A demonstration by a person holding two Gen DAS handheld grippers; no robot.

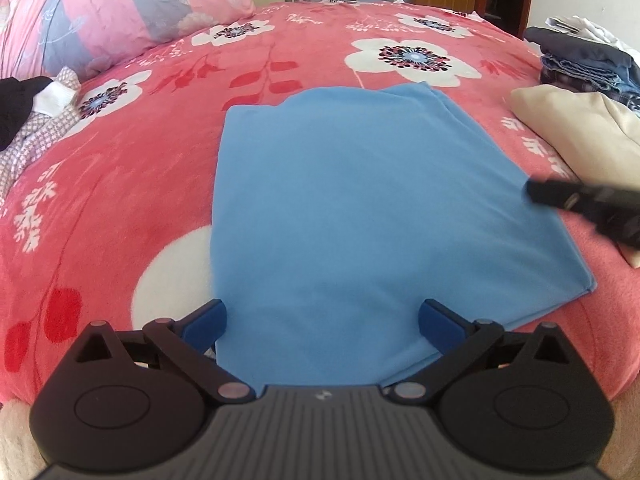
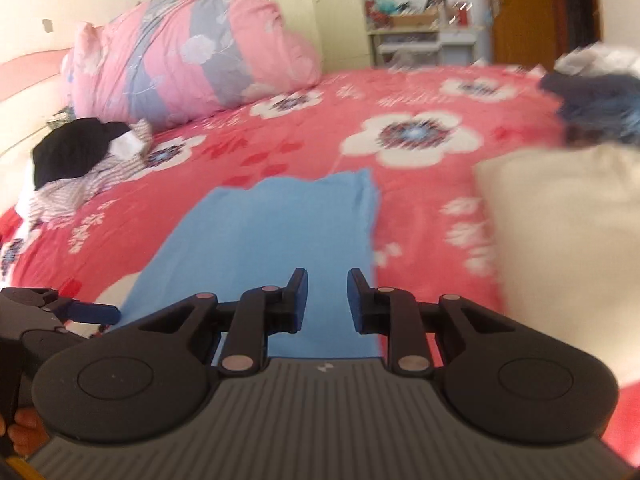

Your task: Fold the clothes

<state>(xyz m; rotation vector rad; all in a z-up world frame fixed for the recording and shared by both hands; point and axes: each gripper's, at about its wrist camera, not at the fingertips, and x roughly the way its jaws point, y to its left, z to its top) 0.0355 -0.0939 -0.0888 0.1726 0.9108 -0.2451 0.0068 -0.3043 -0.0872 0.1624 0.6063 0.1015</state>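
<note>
A folded light-blue cloth garment (image 1: 352, 208) lies flat on the coral-red fleece bedspread with white flowers (image 1: 160, 128), near the bed's front edge. The left gripper (image 1: 322, 322) hangs just above the garment's near end with its blue-padded fingers spread wide and nothing between them. The right gripper (image 2: 327, 300) sits over the garment's right front part, its fingers parted by a narrower gap and likewise empty.

The left wrist view alone shows the garment's far edge sharply, with a notch at its left, and the near right corner; the right gripper enters there only as a dark blurred shape at the garment's right edge. The right wrist view, blurred, alone shows the left gripper from the side at lower left and fingertips of a hand (image 2: 24, 432) on its handle.

A folded cream garment (image 1: 580, 132) lies just right of the blue one, a pile of dark clothes (image 1: 588, 60) beyond it. No writing is readable.
</note>
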